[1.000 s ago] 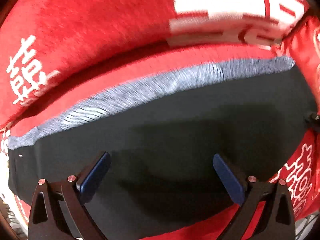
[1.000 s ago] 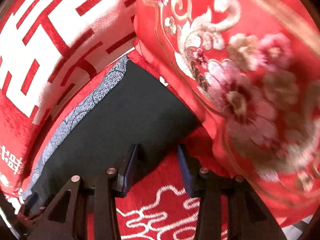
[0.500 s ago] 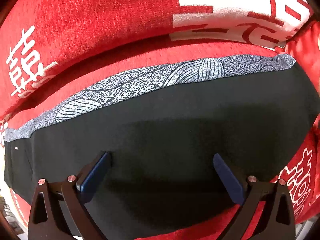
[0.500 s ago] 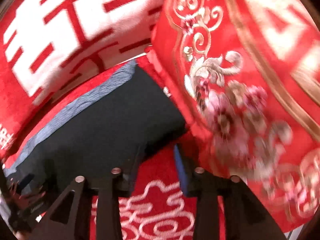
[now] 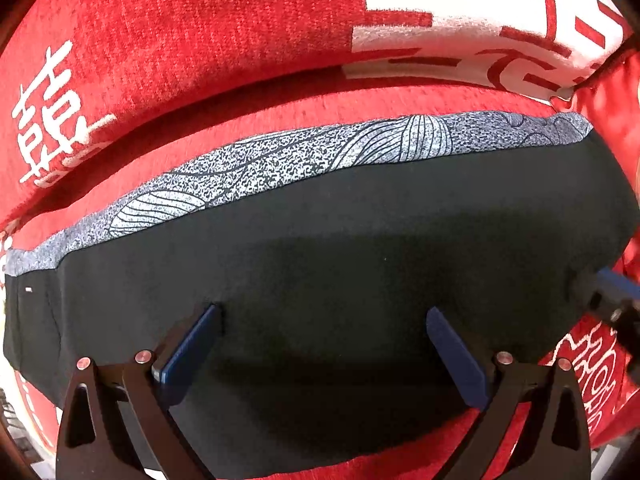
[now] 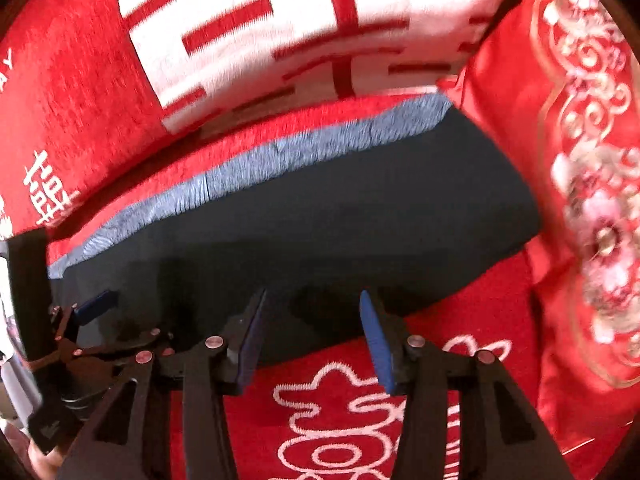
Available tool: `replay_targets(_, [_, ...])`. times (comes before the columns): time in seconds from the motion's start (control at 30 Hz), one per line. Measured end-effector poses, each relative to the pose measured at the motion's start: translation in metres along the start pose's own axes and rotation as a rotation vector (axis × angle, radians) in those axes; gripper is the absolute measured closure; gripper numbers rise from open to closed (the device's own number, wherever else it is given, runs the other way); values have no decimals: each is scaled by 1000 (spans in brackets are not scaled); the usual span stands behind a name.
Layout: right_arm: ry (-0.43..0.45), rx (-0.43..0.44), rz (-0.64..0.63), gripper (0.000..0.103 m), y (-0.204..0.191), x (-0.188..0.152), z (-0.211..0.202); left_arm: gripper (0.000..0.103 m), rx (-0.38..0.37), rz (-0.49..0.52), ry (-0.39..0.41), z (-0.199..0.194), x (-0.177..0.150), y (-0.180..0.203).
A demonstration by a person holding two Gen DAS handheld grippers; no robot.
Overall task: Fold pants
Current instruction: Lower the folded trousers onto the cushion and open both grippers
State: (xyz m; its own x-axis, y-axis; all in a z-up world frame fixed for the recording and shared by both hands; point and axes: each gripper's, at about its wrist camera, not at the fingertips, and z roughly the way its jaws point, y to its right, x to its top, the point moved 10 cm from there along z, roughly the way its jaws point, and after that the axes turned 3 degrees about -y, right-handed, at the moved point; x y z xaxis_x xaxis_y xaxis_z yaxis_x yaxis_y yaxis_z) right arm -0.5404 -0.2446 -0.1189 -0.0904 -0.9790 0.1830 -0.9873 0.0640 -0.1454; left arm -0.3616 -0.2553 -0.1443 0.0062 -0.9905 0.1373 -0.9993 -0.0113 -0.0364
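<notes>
Black pants (image 5: 340, 248) lie folded flat on the red seat, with a grey patterned band (image 5: 280, 164) along their far edge. My left gripper (image 5: 322, 316) hovers over the near half of the pants, open wide, with nothing between its pads. In the right wrist view the pants (image 6: 320, 220) fill the middle, the band (image 6: 260, 164) behind them. My right gripper (image 6: 312, 300) hangs above their front edge, its jaws opening and empty. The left gripper's blue pad (image 6: 96, 304) shows at the far left, and the right gripper's pad (image 5: 612, 292) shows at the left wrist view's right edge.
The seat cover (image 6: 360, 420) is red with white characters. A red and white back cushion (image 5: 480, 20) rises just behind the pants. An embroidered red pillow (image 6: 580, 200) stands against the pants' right end.
My right gripper has slid left along the pants' front edge, rolled, and spread its jaws wider. Its pad now shows at the left wrist view's right edge. The left gripper has stayed put.
</notes>
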Motion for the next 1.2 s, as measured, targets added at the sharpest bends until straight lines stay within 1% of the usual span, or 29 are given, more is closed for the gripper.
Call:
replay_targets(0.2, [-38, 7, 41, 52, 14, -24, 5, 0, -6, -8, -19, 2, 0, -2])
replay_targets(0.37, [-54, 69, 130, 52, 30, -43, 2, 0, -7, -9, -34, 3, 0, -4])
replay_targets(0.53, [-73, 131, 179, 52, 37, -59, 2, 0, -8, -12, -48, -1, -2, -10])
replay_targets(0.57, [-61, 141, 185, 52, 36, -61, -1, 0, -8, -10, -49, -2, -3, -11])
replay_targets(0.67, [-46, 175, 201, 49, 37, -60, 0, 0, -10, -5, -52, -2, -3, -14])
replay_targets(0.73, [-36, 216, 220, 40, 37, -61, -2, 0, -10, -5, -54, -1, -3, -14])
replay_targets(0.77, [-28, 249, 230, 34, 37, -61, -5, 0, -8, -3, -56, -1, -2, -15])
replay_targets(0.8, [-22, 273, 234, 29, 38, -61, -7, 0, -6, -1, -56, 0, -2, -14])
replay_targets(0.83, [-21, 283, 230, 28, 37, -61, -8, 0, -4, 1, -55, 1, -2, -14])
replay_targets(0.9, [-27, 275, 204, 28, 37, -64, -13, 0, 2, 2, -54, 4, -2, -10])
replay_targets(1.0, [-37, 272, 197, 28, 33, -58, -10, 0, 12, 4, -50, -3, -1, 2])
replay_targets(1.1, [-18, 307, 254, 28, 39, -51, -11, 0, -2, 2, -40, -7, 3, 11])
replay_targets(1.2, [61, 357, 375, 28, 63, -40, -17, 0, -19, -2, -44, -4, 8, 22])
